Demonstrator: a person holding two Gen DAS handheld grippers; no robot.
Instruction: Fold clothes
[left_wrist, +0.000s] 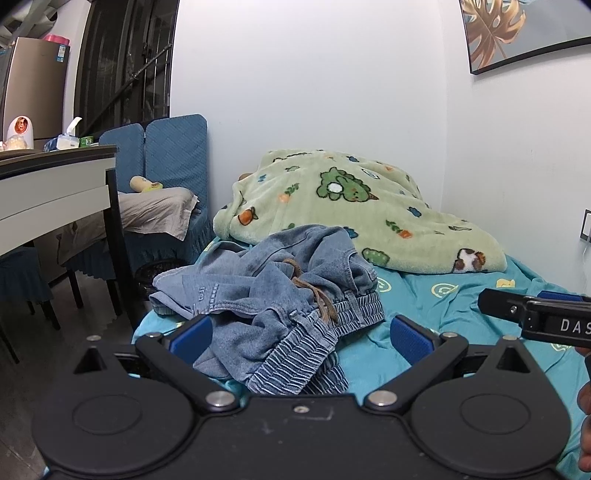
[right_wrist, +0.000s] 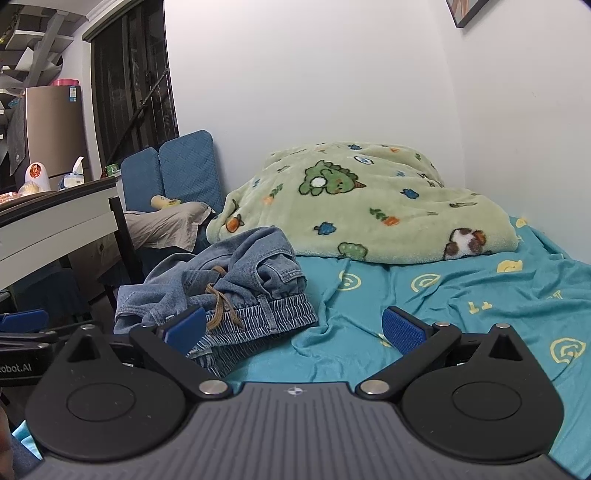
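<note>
Crumpled blue denim trousers (left_wrist: 273, 291) with an elastic waistband and a brown drawstring lie in a heap near the left front of the bed (left_wrist: 436, 295). My left gripper (left_wrist: 303, 338) is open just in front of them, its blue pads either side of the waistband, nothing held. In the right wrist view the trousers (right_wrist: 229, 291) lie left of centre. My right gripper (right_wrist: 293, 330) is open too, its left pad near the waistband and its right pad over the turquoise sheet (right_wrist: 480, 295). The right gripper's black finger (left_wrist: 532, 314) shows at the right edge of the left wrist view.
A folded green fleece blanket (left_wrist: 354, 203) with cartoon prints fills the back of the bed against the white wall. Left of the bed stand a table (left_wrist: 55, 184), dark chairs and a blue-covered seat (left_wrist: 166, 155) with a grey cloth. A hand (left_wrist: 585, 424) shows at the far right.
</note>
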